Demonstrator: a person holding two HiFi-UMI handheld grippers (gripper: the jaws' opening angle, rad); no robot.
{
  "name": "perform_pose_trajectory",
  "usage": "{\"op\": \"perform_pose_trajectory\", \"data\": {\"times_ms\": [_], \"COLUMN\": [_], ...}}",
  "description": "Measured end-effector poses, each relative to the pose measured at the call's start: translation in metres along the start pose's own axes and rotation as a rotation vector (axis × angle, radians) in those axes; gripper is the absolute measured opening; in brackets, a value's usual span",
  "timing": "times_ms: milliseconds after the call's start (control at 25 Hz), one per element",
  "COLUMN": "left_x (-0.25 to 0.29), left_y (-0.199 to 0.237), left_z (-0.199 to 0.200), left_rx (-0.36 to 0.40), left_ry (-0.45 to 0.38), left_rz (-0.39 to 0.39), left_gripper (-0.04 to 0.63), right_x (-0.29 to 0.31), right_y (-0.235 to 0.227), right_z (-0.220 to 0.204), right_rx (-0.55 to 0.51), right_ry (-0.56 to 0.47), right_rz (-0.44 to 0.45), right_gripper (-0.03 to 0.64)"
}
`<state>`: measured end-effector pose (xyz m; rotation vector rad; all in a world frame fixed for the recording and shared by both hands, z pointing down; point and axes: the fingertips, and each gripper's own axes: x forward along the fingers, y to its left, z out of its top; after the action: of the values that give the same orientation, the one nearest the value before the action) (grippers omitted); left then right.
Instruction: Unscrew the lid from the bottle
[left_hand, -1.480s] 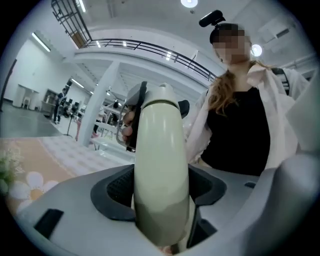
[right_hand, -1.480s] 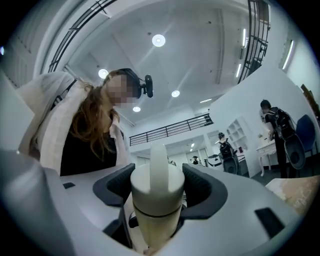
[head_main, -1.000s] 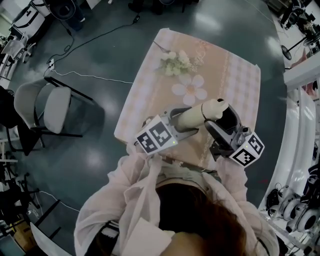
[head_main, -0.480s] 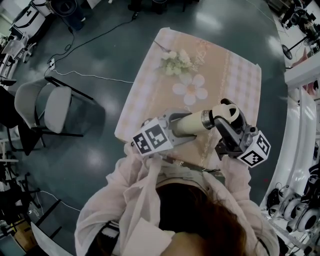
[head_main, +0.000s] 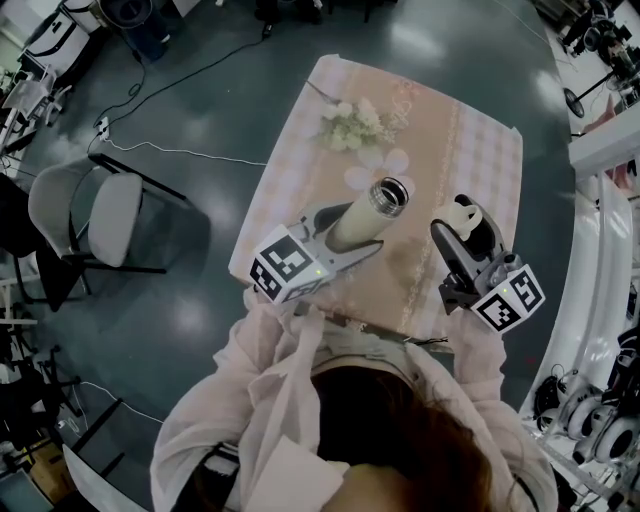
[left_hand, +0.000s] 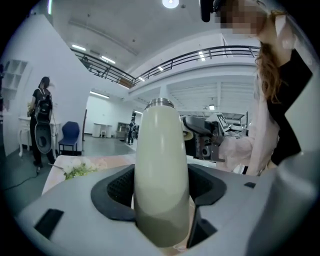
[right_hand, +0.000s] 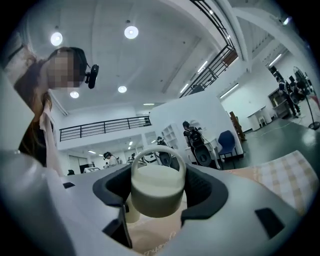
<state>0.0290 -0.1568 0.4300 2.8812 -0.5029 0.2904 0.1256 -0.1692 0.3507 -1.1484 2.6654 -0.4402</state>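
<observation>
the left tool (head_main: 335, 232) is clenched on the cream bottle (head_main: 362, 215), its two dark pads pressing the lower body from either side. the bottle leans with its steel mouth (head_main: 388, 193) open and pointing up and toward the far right. it is over the near half of the table (head_main: 480, 150); i cannot tell whether its base rests on the cloth. a sprig of flowers (head_main: 352, 125) lies on the far part of the table, well apart from both tools.

to the right, the right tool (head_main: 468, 232) is grasping the lid (head_main: 462, 213), with the pads against its round wall and its loop handle standing up above them. the lid is clear of the bottle's mouth, with open cloth showing between the two.

by my reading the threads are already free, so the step in hand is to part the two pieces cleanly and put the lid down. the left tool's job is only to hold: keep the squeeze even and the mouth up, so anything inside does not run out. the right tool should take the lid to bare cloth on the right side of the table, lower it until it is on the table, and only then release it. the lid's wall is short and smooth, so a loosened grip in mid-air would probably drop it.
</observation>
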Motion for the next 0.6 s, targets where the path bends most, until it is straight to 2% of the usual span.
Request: {"op": "perform_pose_trajectory", "data": {"times_ms": [280,600], "left_x": [0.000,0.000], "left_y": [0.016,0.020], "left_z": [0.006,0.005], "left_rx": [0.020,-0.035], "left_ry": [-0.046,-0.111], "left_rz": [0.102,0.150], "left_gripper": [0.316,0.316], "right_x": [-0.001,-0.014], "right_y": [-0.008,-0.018], "right_z": [-0.034,-0.068], "right_rx": [-0.010,0.006], "right_ry": [0.088,0.164], "right_rz": [-0.091,-0.189], "right_gripper": [0.311,0.310]}}
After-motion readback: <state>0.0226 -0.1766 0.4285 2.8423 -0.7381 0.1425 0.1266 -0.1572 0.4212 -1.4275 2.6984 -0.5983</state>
